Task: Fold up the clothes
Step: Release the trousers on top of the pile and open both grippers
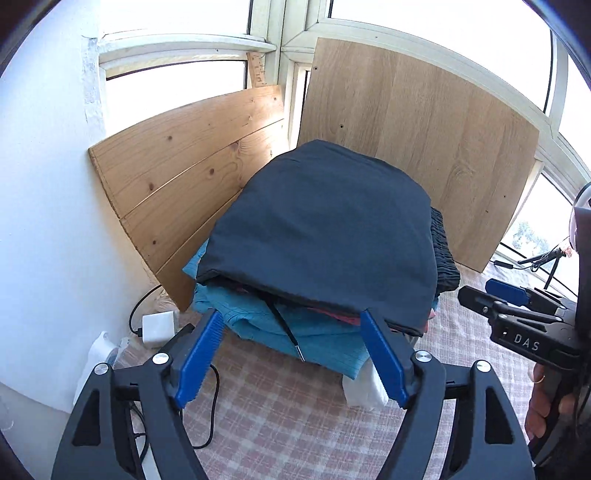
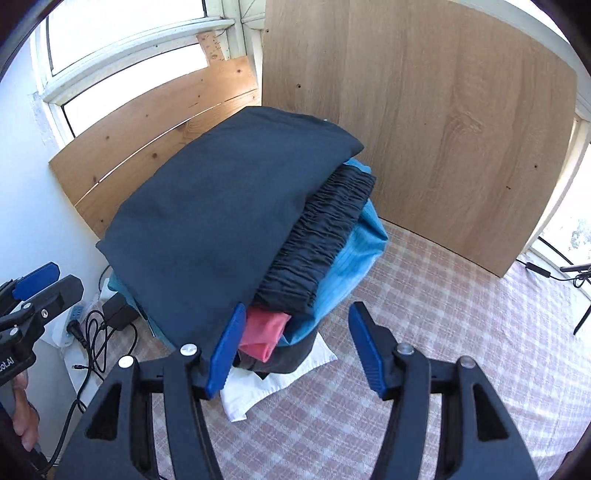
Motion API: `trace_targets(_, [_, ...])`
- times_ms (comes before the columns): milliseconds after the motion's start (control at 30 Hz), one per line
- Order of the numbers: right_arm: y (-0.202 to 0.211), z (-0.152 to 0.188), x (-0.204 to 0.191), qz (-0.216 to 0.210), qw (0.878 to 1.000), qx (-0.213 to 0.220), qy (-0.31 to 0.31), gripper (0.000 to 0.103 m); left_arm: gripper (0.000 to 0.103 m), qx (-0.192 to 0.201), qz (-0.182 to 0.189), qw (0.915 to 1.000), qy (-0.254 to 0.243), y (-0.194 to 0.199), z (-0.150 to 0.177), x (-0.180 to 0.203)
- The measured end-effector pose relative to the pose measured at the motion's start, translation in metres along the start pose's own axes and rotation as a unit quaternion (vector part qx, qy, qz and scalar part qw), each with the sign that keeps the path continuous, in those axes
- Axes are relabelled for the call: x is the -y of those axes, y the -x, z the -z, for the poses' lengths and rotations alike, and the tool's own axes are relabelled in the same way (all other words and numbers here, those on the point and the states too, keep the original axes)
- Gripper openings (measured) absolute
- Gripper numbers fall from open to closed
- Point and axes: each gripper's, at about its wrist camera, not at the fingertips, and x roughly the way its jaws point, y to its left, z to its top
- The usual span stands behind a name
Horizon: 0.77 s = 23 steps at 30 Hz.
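Seemingly the folding is nearly or wholly done: a stack (image 2: 229, 236) of folded clothes sits on the checked cloth (image 2: 424, 332), topped by a smooth navy garment (image 1: 325, 225) that covers most of it. Under it lie a dark piece with a gathered waistband (image 2: 317, 240), blue fabric (image 1: 295, 332), a pink item (image 2: 264, 330) and something white (image 2: 273, 380) at the bottom. No loose, unfolded clothing shows in either view, so what is left, if anything, I cannot tell. The left hand-held gripper (image 1: 293, 354) stands wide open just short of the stack's near edge, gripping nothing. The right hand-held gripper (image 2: 295, 350) is also open and empty, at the stack's right corner; its left pad overlaps the navy edge in the picture, though whether it touches is unclear. The cloth looks like a bed cover, soft and pink-and-white. Two wooden boards (image 1: 417, 147) lean against bright windows (image 1: 177, 33) behind the stack, and a white wall (image 1: 48, 184) stands to the left, with a charger (image 1: 159, 326) and cables (image 2: 92, 332) below it.
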Motion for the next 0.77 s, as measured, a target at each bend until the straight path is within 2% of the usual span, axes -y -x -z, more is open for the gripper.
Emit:
trace_targets(100, [0.04, 0.021, 0.023, 0.012, 0.999, 0.029, -0.012, 0.057, 0.075, -0.008, -0.01, 0.9999, 0.01, 0.017, 0.012, 0.005])
trace_targets(267, [0.087, 0.058, 0.054, 0.022, 0.998, 0.051, -0.018, 0.057, 0.075, -0.02, -0.016, 0.9985, 0.047, 0.044, 0.037, 0.014])
trace_targets(400, [0.112, 0.086, 0.08, 0.003, 0.999, 0.037, -0.022, 0.057, 0.076, -0.014, -0.041, 0.9972, 0.06, 0.067, 0.062, 0.032])
trace_targets(633, [0.146, 0.136, 0.112, 0.017, 0.999, 0.044, 0.003, 0.057, 0.075, -0.041, -0.062, 0.9922, 0.1, 0.084, 0.109, 0.064])
trace_targets(767, [0.163, 0.161, 0.126, 0.032, 0.998, 0.049, 0.023, 0.057, 0.075, -0.032, -0.059, 0.9899, 0.125, 0.097, 0.128, 0.079])
